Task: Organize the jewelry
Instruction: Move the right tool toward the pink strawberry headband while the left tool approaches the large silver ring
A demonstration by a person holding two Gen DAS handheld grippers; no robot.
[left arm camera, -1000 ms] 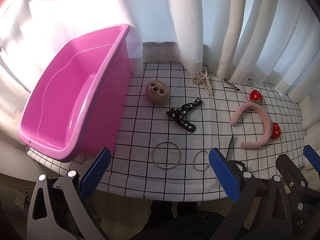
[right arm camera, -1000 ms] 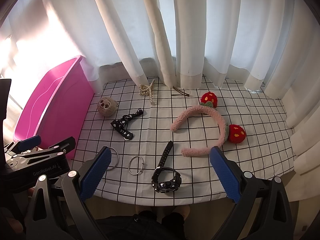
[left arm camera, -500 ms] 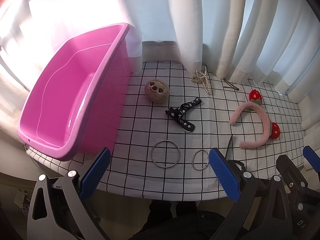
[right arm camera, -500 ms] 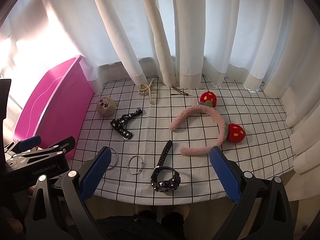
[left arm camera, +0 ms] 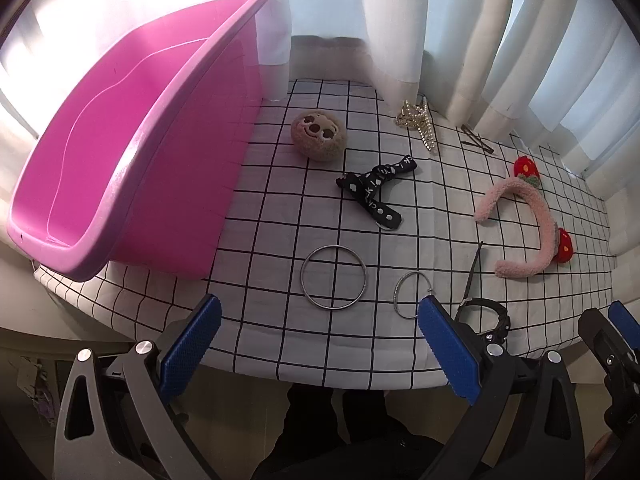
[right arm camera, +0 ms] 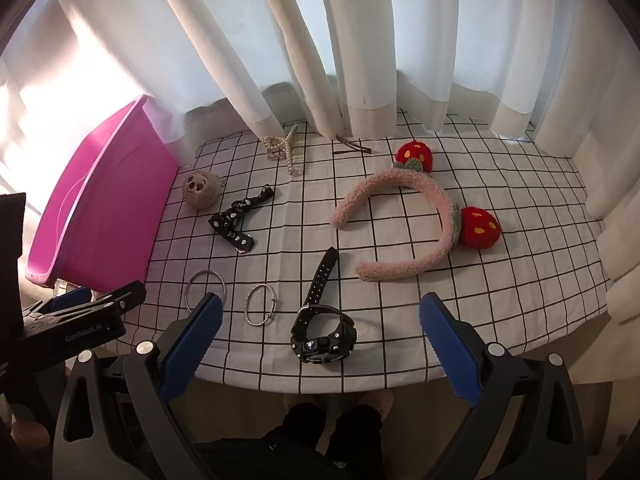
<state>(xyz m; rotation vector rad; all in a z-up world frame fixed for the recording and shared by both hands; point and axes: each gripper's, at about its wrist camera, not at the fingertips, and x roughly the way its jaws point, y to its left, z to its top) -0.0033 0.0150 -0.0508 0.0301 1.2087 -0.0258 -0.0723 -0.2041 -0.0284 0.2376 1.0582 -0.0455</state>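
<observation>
A pink tub stands on the left of the checked tablecloth. Spread over the cloth are a large silver ring, a small silver bangle, a black watch, a black bow strap, a plush ball, a pearl clip and a pink strawberry headband. My left gripper hovers open at the table's front edge before the rings. My right gripper stands open over the watch.
White curtains hang close behind the table and along its right side. Brown hairpins lie by the curtain hem. The table's front edge runs just under both grippers; a person's dark clothing shows below it.
Both views have shifted only slightly; the items sit a touch higher and left in frame. Nothing on the cloth has moved and both grippers stay open.
</observation>
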